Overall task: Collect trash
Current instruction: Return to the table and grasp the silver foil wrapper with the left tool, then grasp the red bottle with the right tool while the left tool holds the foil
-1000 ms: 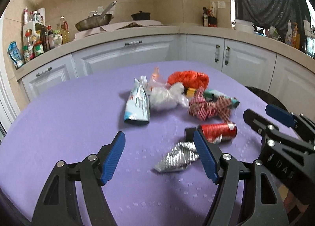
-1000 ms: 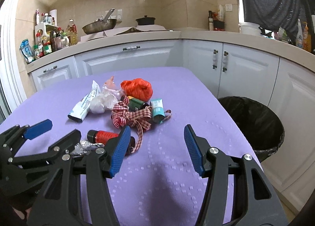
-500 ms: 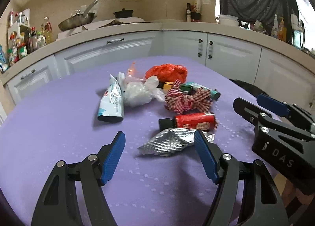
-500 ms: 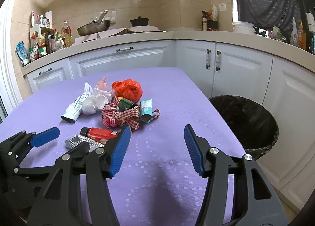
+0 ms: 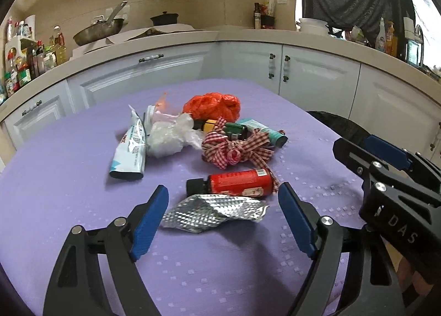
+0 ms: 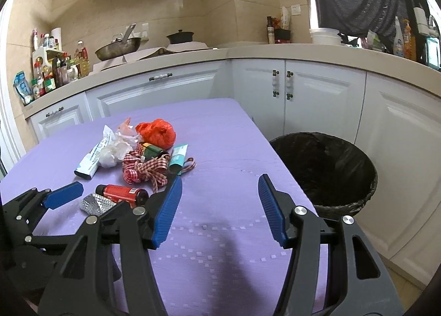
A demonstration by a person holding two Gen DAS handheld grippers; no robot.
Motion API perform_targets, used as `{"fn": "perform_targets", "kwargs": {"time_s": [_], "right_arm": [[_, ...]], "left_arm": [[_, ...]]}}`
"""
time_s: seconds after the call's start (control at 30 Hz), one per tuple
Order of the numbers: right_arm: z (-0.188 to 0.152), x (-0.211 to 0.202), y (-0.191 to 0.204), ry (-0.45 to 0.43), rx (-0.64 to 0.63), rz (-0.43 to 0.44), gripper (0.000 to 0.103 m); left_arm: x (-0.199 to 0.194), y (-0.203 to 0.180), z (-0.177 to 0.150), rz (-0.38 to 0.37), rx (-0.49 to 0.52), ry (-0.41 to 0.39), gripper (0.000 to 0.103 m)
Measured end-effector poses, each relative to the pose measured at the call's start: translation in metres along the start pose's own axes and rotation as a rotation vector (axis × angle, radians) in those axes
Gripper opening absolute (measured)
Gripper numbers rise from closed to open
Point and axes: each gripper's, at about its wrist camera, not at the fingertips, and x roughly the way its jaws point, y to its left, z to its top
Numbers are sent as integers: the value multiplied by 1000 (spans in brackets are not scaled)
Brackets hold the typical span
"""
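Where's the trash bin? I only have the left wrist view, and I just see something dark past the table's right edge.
Observer: The bin stands on the floor right beside the table's right edge, in front of the white cabinets. It has a black liner.
Operator: Are the right tongs holding anything?
Observer: No. The right tongs are open and empty, above bare purple cloth.
Operator: Which way is the trash from them?
Observer: To their left; the red bottle and the foil wrapper lie nearest.
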Motion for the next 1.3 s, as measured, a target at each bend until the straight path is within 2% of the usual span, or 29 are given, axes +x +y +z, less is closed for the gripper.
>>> {"fn": "perform_targets", "kwargs": {"time_s": [0.1, 0.2, 0.27, 0.3, 0.33, 0.4, 0.47, 0.5, 0.87, 1.13, 1.2, 1.3], "right_arm": [[-1, 0, -3, -1, 8, 1, 56], [-1, 0, -3, 0, 11, 4, 56], [-2, 1, -3, 3, 7, 4, 56], [-2, 1, -3, 3, 6, 5, 56], [-3, 1, -2, 4, 4, 6, 56], [-4, 1, 0, 7, 2, 7, 56], [-4, 1, 3, 9, -2, 10, 56], [-4, 1, 4, 9, -5, 11, 56], [-5, 5, 31, 22, -45, 56, 56], [-7, 14, 68, 45, -95, 127, 57], [-8, 17, 78, 52, -107, 143, 64], [-8, 21, 93, 56, -129, 156, 66]], "left_arm": [[3, -2, -2, 6, 6, 7, 78], [5, -4, -4, 5, 24, 9, 65], [4, -5, -6, 4, 40, -2, 61], [3, -5, -6, 3, 45, -7, 56], [2, -6, -6, 4, 53, -11, 44], [3, -5, -7, -5, 63, -2, 31], [3, -3, -9, -7, 66, -4, 28], [2, -2, -8, -6, 67, -7, 19], [-8, 23, -10, 11, 13, -9, 14], [-18, 74, -13, 131, -68, -17, 14], [-19, 88, -14, 158, -92, -14, 14], [-22, 109, -17, 201, -127, -8, 14]]}}
